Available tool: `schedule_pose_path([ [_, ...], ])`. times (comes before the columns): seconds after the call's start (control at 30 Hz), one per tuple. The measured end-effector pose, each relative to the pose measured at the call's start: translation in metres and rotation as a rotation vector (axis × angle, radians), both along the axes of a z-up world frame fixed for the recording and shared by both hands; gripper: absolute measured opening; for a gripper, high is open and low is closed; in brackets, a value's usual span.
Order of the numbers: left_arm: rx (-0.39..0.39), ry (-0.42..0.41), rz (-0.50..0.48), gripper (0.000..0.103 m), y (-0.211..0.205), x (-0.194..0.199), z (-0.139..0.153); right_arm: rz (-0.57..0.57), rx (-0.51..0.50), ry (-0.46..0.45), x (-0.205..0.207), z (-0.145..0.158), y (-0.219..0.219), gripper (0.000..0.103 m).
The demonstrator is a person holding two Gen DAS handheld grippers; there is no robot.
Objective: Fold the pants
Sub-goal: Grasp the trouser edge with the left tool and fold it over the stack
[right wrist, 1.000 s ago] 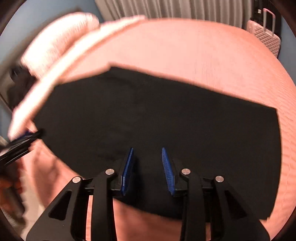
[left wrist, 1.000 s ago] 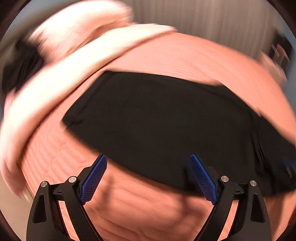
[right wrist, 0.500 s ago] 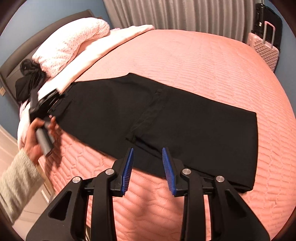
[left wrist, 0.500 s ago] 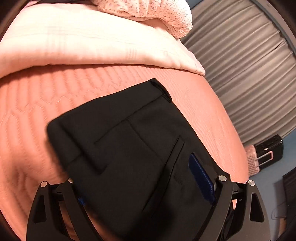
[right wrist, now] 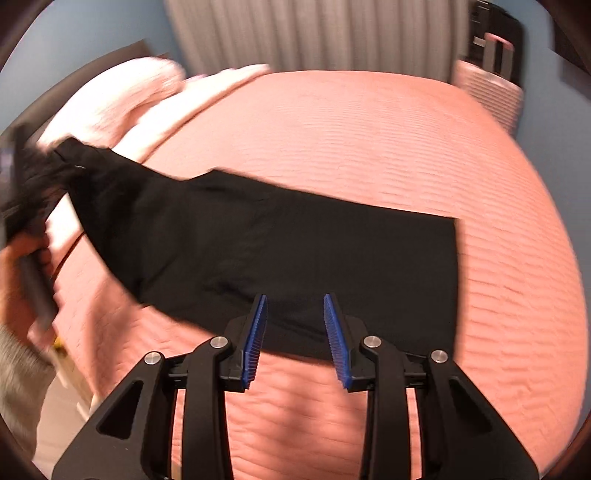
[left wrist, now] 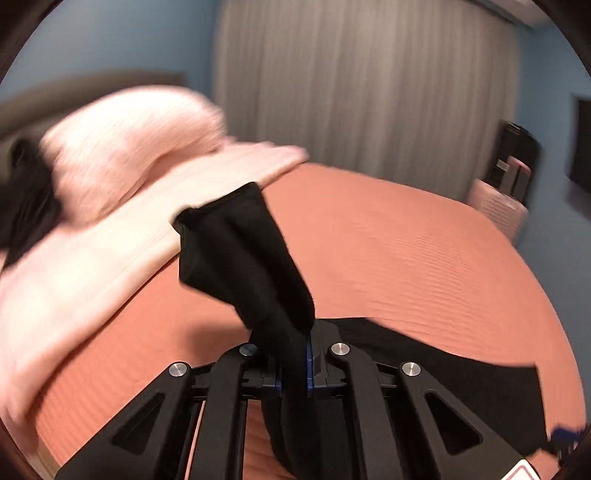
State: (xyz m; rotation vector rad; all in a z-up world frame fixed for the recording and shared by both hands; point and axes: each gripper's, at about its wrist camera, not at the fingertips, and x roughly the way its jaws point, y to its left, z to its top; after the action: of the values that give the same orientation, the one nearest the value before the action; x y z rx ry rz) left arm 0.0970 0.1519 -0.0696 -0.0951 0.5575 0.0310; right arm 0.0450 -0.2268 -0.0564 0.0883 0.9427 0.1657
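Black pants (right wrist: 280, 240) lie across a salmon-pink quilted bed (right wrist: 369, 140). My left gripper (left wrist: 294, 373) is shut on the waist end of the pants (left wrist: 251, 266), which sticks up bunched between its fingers, lifted off the bed. In the right wrist view that lifted end shows at far left beside the hand holding the left gripper (right wrist: 22, 206). My right gripper (right wrist: 295, 339) is open and empty, hovering over the near edge of the pants legs.
Pale pink pillows and a folded sheet (left wrist: 122, 155) lie at the head of the bed. A dark garment (left wrist: 22, 206) sits by the headboard. A grey curtain (right wrist: 314, 33) and a pink suitcase (right wrist: 487, 88) stand beyond the bed.
My left gripper has closed on the waist end of the pants and lifted it off the bed. My right gripper stays open and has moved closer over the legs.
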Motion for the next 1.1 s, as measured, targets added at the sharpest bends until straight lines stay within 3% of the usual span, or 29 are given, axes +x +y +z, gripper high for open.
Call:
schedule_pose_path([
  [0.07,0.04,-0.003,-0.141,0.005,-0.061,-0.011,0.008,-0.076,0.009,-0.008,-0.005,0.005,-0.033,0.033],
  [0.17,0.116,0.055,-0.312,0.006,-0.151,-0.029,-0.017,-0.151,0.013,-0.026,-0.016,0.005,-0.077,0.033],
  [0.27,0.189,0.204,-0.434,0.007,-0.232,-0.032,-0.084,-0.181,0.013,0.001,-0.023,-0.007,-0.106,0.033],
  [0.33,0.18,0.363,-0.478,0.01,-0.268,-0.03,-0.137,-0.199,0.024,0.034,-0.027,-0.02,-0.123,0.033],
  [0.37,0.206,0.347,-0.453,0.01,-0.278,-0.038,-0.149,-0.206,0.034,0.045,-0.029,-0.025,-0.13,0.033],
  [0.4,0.265,0.27,-0.451,0.01,-0.288,-0.053,-0.146,-0.215,0.049,0.054,-0.031,-0.029,-0.137,0.033],
  [0.47,0.294,0.258,-0.468,0.01,-0.298,-0.063,-0.139,-0.217,0.119,0.072,-0.033,-0.038,-0.15,0.034],
  [0.53,0.258,0.264,-0.484,0.01,-0.3,-0.064,-0.13,-0.189,0.263,0.097,-0.023,-0.046,-0.16,0.034],
  [0.63,0.197,0.283,-0.492,0.012,-0.284,-0.071,-0.12,-0.111,0.379,0.104,0.008,-0.05,-0.152,0.034],
  [0.73,0.195,0.314,-0.515,0.015,-0.268,-0.089,-0.118,-0.043,0.399,0.155,0.042,-0.061,-0.137,0.035],
  [0.8,0.185,0.327,-0.544,0.029,-0.266,-0.089,-0.109,-0.017,0.416,0.197,0.06,-0.072,-0.131,0.035],
  [0.83,0.197,0.301,-0.552,0.047,-0.266,-0.094,-0.098,-0.022,0.432,0.217,0.068,-0.079,-0.13,0.036],
  [0.87,0.211,0.27,-0.551,0.05,-0.265,-0.101,-0.096,-0.038,0.441,0.231,0.073,-0.085,-0.132,0.042],
  [0.9,0.218,0.243,-0.568,0.05,-0.263,-0.111,-0.089,-0.065,0.434,0.243,0.077,-0.088,-0.134,0.062],
  [1.1,0.272,0.226,-0.568,0.05,-0.238,-0.134,-0.071,-0.119,0.429,0.25,0.08,-0.083,-0.146,0.068],
])
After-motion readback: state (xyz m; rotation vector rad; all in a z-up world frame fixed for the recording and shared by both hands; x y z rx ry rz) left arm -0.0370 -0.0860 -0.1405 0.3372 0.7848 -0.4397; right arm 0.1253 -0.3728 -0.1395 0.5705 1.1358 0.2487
